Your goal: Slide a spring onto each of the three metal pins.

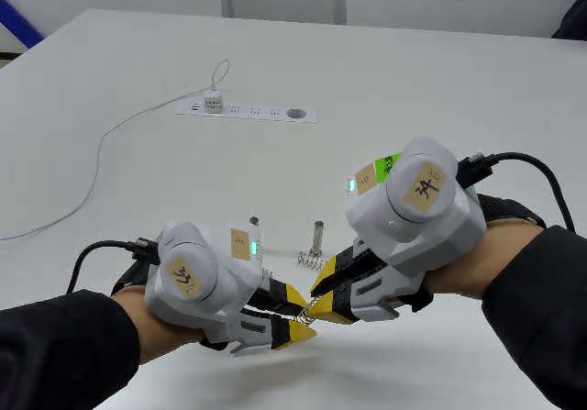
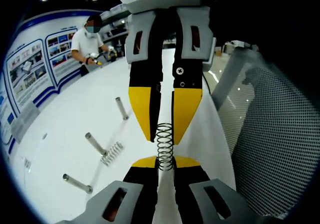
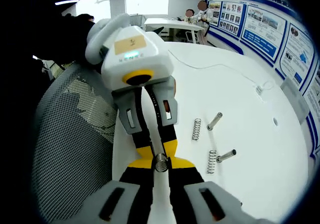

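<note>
Tan stickers with handwritten marks sit on both gripper bodies, too scrawled to read, and a green light glows on each. The wall boards (image 2: 30,68) in the gripper views carry print too small to make out.

The person's dark sleeves come in from the bottom left and bottom right corners of the head view. The left gripper (image 1: 295,326) points right and the right gripper (image 1: 319,309) points left and down, so they meet tip to tip above the table's near edge. The held spring (image 1: 304,316) lies between them. The left jaws are pinched on one end and the right jaws are closed on the other. In the left gripper view its coils run straight from the near yellow tips up into the other gripper's yellow pads.

Just beyond the tips, a left pin (image 1: 254,222) and a right pin (image 1: 317,238) stand upright on the table (image 1: 413,89). A loose spring (image 1: 309,260) lies at the right pin's foot. The left gripper view shows a third pin (image 2: 76,183) in the same row. In the right gripper view a second loose spring (image 3: 196,129) lies beside a pin.

Open white surface stretches behind the pins and toward the right edge. Near the far edge lies a power strip (image 1: 248,112), and its cable (image 1: 101,144) trails toward the left edge. A mesh chair (image 3: 75,134) stands against the near edge.
</note>
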A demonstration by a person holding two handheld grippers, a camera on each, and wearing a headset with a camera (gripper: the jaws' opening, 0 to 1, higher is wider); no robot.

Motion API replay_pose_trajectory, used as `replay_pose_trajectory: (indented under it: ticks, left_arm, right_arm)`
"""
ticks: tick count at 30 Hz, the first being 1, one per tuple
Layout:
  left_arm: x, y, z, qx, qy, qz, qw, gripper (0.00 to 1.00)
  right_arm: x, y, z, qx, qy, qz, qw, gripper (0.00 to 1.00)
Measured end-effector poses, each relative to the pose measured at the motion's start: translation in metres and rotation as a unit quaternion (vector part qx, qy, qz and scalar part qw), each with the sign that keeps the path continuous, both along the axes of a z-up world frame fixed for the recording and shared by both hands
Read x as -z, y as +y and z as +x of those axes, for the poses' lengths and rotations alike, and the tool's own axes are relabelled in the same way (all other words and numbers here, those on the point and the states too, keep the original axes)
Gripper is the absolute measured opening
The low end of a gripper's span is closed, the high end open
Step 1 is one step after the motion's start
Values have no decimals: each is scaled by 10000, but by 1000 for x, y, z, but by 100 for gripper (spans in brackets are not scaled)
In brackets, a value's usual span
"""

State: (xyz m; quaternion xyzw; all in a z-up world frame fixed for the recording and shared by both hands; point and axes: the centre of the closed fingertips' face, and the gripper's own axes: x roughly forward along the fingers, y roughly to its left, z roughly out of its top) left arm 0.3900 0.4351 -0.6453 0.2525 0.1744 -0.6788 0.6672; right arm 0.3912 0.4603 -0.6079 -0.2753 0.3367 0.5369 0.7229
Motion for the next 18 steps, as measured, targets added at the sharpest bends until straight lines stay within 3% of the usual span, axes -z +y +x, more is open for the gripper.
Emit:
replay_pose_trajectory:
  ticks: [5,18]
  left_arm:
    - [0,1,0,-11,19,-21,10000,10]
    - [-6,-3,-3,29,-8,-117,9999,11]
  right_arm:
    - [0,-1,-1,19,33,88,10000,14]
    - [14,-1,-2,49,144,-12,9999,15]
